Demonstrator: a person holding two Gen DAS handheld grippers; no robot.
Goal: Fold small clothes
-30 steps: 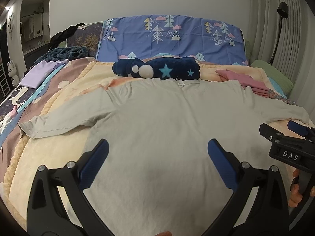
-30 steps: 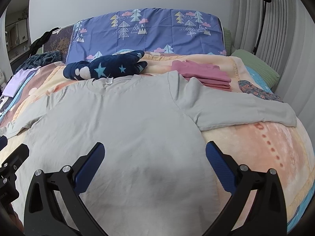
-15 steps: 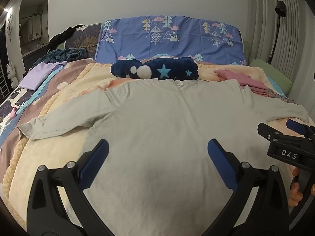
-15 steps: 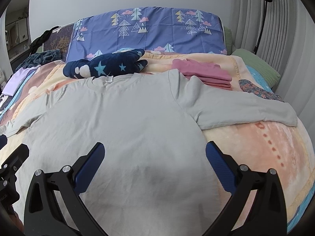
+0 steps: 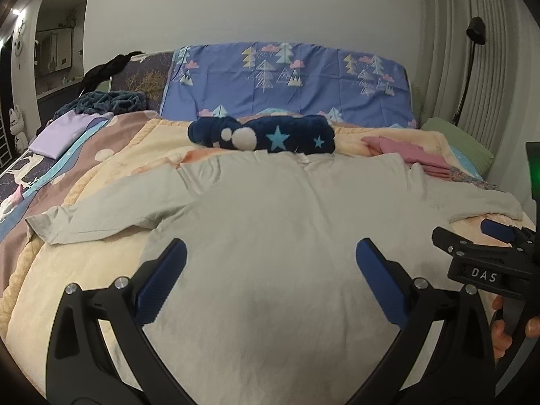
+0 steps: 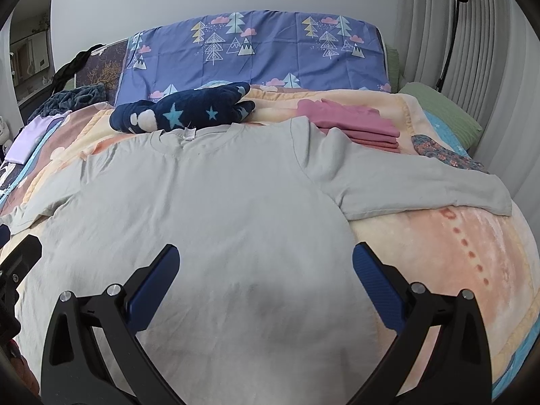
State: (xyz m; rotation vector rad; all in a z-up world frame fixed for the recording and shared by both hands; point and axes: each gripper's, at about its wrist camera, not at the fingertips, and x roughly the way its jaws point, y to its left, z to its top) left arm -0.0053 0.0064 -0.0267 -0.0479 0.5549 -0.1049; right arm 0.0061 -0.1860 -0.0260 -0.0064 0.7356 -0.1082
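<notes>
Grey long-sleeved shirt (image 6: 209, 209) spread flat on the bed (image 6: 455, 253), collar touching the navy star plush (image 6: 189, 111), pink folded clothes (image 6: 354, 125) beside its right shoulder, sleeve ends near the bed's edges, left tongs (image 5: 270, 280) and right tongs (image 6: 265, 278) both wide apart above the shirt's lower body, holding nothing.

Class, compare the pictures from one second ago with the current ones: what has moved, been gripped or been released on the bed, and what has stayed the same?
Nothing was gripped or released. Both views shifted only slightly. The left gripper and right gripper stay open above the grey shirt, which still lies spread flat, sleeves out, with the pink folded pile unmoved.
</notes>
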